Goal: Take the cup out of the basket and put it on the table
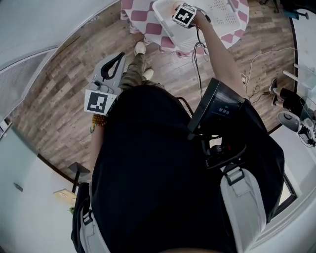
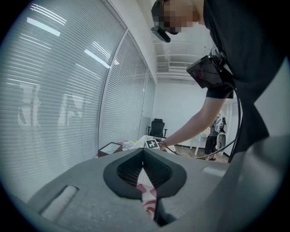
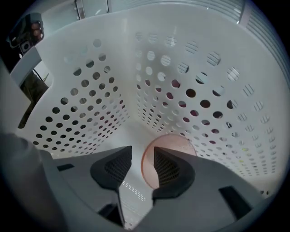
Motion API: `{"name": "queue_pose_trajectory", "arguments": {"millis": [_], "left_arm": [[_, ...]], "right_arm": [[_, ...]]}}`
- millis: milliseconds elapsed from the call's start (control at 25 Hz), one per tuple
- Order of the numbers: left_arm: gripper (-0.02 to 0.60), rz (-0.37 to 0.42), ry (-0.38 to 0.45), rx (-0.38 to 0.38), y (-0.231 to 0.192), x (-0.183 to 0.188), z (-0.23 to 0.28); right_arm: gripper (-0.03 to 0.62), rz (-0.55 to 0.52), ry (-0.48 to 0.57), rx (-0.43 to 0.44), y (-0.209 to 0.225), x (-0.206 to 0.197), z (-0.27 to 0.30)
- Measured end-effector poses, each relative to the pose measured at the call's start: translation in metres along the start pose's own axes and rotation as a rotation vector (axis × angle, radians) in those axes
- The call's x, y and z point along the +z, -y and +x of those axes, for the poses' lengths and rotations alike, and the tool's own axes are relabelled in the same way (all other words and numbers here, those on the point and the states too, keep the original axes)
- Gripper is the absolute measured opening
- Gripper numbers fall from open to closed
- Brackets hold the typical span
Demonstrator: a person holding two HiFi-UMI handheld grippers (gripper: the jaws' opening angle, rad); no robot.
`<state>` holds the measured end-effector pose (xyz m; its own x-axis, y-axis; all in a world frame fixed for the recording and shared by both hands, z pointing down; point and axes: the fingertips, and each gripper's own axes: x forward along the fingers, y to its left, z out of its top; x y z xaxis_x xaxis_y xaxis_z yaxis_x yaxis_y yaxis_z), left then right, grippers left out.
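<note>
A translucent pink cup (image 3: pixel 176 141) lies at the bottom of the white perforated basket (image 3: pixel 90 99), close to its right wall. My right gripper (image 3: pixel 142 153) is open deep inside the basket; the cup's near rim shows in the gap between the jaws, with the right finger (image 3: pixel 167 167) across the cup. In the head view the basket (image 1: pixel 224 17) stands on a table with a pink-and-white checked cloth (image 1: pixel 143 20), and the right gripper (image 1: pixel 185 15) reaches down into it. My left gripper (image 1: pixel 120 55) hangs by the person's left side over the floor, shut and holding nothing (image 2: pixel 144 154).
Wood-plank floor (image 1: pixel 64 99) surrounds the table, with cables (image 1: pixel 256 64) trailing on it at the right. White furniture (image 1: pixel 296 143) stands at the right edge. A glass wall with blinds (image 2: pixel 68 90) and a black office chair (image 2: pixel 157 128) appear in the left gripper view.
</note>
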<state>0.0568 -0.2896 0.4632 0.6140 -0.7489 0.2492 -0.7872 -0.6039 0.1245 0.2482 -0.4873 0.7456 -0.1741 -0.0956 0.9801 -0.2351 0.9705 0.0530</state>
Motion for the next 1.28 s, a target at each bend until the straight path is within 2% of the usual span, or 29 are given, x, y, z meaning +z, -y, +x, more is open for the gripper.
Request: {"name": "queue_pose_trajectory", "arguments": {"millis": [80,240,560,760,1280], "left_arm": [[0.006,-0.005,-0.007,0.004,-0.002,-0.002,0.002],[0.006,-0.005,-0.010,0.008,-0.008,-0.002,0.003],[0.006,-0.009,-0.017,0.002,-0.010,-0.005,0.004],[0.006,-0.014,-0.013,-0.001,-0.014,-0.006,0.007],[0.006,0.000,0.013,-0.056,-0.003,-0.002,0.003]], "right_arm": [[0.157,0.003,0.004,-0.006,0.004,0.000,0.002],[0.074,-0.024,-0.015,-0.050,0.009,0.002,0.002],[0.058,-0.052,-0.042,-0.064,0.006,-0.002,0.001],[0.028,-0.041,-0.042,-0.073,0.007,-0.008,0.000],[0.028,-0.003,0.016,-0.164,0.010,0.000,-0.036]]}}
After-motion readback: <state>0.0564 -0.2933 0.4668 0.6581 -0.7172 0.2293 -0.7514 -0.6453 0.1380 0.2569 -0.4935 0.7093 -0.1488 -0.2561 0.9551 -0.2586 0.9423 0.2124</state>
